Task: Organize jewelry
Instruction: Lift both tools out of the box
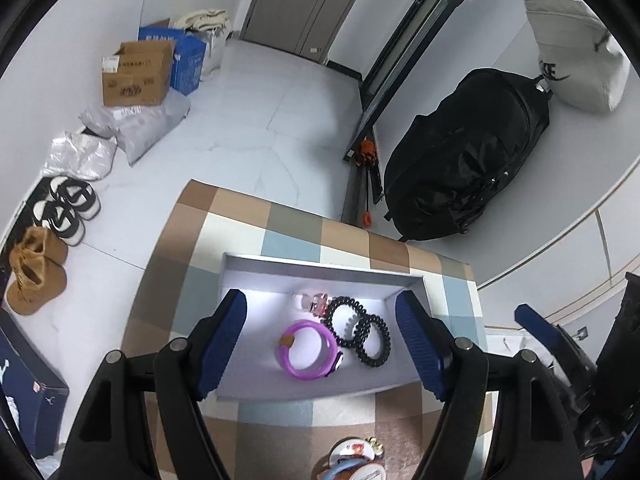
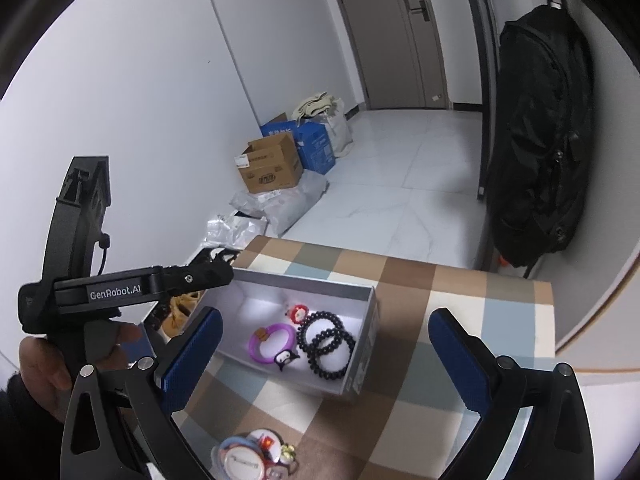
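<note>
Lighting: even, cool indoor light, moderately bright, source not visible; a blown-out white patch glares on the floor of the box (image 1: pixel 256 276), also overexposed at its back wall in the right wrist view, while the backpack (image 1: pixel 468 156) reads as near-featureless black. Shadows: soft only, a faint one on the floor tiles (image 1: pixel 288 120) and under the bracelet (image 1: pixel 308 350). Optics: strong fisheye bending of door and wall lines, a dark circular vignette at every corner, and softened focus on the near trinkets (image 2: pixel 256 456) at the bottom edge.
</note>
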Motion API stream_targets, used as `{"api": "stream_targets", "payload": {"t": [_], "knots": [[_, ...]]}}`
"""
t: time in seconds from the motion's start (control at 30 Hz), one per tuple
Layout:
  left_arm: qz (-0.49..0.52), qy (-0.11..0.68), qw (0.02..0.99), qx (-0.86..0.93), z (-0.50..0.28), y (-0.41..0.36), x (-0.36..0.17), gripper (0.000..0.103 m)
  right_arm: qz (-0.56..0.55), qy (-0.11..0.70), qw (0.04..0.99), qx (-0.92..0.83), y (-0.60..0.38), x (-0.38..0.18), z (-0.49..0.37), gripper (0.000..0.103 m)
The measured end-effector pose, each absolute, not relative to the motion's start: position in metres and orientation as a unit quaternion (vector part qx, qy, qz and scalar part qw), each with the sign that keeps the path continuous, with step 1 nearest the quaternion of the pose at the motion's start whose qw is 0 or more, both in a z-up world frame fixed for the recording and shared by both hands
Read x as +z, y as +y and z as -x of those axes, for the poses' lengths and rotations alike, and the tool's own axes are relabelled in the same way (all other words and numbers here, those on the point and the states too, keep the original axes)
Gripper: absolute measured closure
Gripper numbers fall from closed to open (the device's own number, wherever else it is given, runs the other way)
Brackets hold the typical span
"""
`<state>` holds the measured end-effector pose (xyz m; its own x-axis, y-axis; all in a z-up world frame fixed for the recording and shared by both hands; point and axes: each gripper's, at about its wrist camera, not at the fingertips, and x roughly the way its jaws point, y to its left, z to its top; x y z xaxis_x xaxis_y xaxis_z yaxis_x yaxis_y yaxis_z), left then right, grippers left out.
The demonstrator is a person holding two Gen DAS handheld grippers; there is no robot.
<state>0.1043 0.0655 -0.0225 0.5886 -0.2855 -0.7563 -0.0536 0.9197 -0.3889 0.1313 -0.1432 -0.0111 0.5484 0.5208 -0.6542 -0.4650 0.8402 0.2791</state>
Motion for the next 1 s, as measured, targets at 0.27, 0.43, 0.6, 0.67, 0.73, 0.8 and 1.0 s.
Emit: {"api": "stream_targets", "payload": {"t": [0.27,0.43,0.6,0.67,0.73,0.8,1.0], "knots": [[0.138,0.414,0.898,-0.053,-0.069,0.056,-0.017,0.018,-0.065,0.372,0.887,0.266,-0.164,-0.007,-0.097,0.0],[0.132,0.389,0.91,-0.049,-0.049,0.058,-0.014,0.012,-0.077,0.373,0.887,0.263,-0.173,-0.009,-0.078,0.0],[0.138,0.39,0.908,-0.06,-0.038,0.06,-0.023,0.01,-0.075,0.394,0.878,0.262,-0.175,-0.019,-0.059,0.0],[0.144,0.395,0.906,-0.059,-0.034,0.061,-0.027,0.01,-0.081,0.406,0.87,0.269,-0.174,-0.025,-0.051,0.001],[0.145,0.397,0.904,-0.059,-0.028,0.06,-0.029,0.01,-0.082,0.416,0.865,0.268,-0.172,-0.032,-0.042,0.003],[0.136,0.398,0.906,-0.055,-0.024,0.058,-0.03,0.01,-0.081,0.422,0.86,0.276,-0.168,-0.035,-0.035,0.007],[0.134,0.401,0.905,-0.047,-0.012,0.059,-0.031,0.01,-0.065,0.449,0.842,0.293,-0.147,-0.053,-0.016,0.022]]}}
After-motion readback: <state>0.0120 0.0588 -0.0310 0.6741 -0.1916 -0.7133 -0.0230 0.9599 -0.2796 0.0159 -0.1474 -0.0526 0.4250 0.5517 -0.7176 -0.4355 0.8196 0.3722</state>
